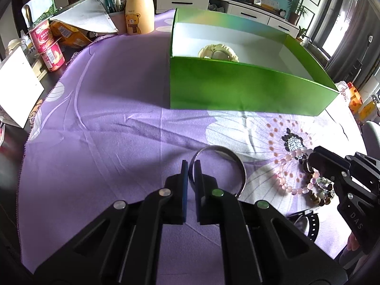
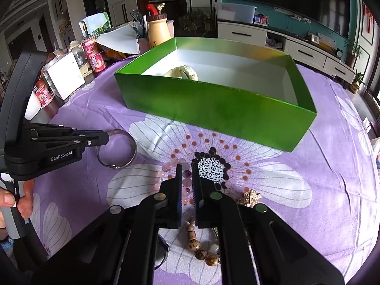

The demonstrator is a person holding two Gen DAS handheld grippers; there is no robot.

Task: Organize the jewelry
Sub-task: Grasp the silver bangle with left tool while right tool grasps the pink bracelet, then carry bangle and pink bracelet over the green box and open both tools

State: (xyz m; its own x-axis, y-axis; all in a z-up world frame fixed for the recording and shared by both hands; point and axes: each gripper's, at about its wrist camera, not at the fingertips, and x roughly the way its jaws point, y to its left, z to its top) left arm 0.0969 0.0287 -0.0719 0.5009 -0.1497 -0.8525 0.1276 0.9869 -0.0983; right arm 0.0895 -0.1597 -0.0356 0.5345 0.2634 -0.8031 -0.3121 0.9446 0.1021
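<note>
1. The left tool (image 1: 191,166), nearest its camera, pinches the rim of a silver bangle (image 1: 228,163) resting on the purple floral cloth (image 1: 106,130) over the surface.
2. The right tool (image 2: 187,173) is pressed together on a pink bead bracelet (image 2: 185,190).
3. The green box (image 1: 237,90), holding a pale bracelet (image 1: 218,52), lies straight ahead of both tools, its long axis running right.
4. Readable: "GenRobot.AI", "DAS".

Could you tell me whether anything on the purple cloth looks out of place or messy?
Yes: the bead bracelets and a gold brooch lie tangled in a heap on the cloth outside the green box, which holds only one pale piece.
</note>
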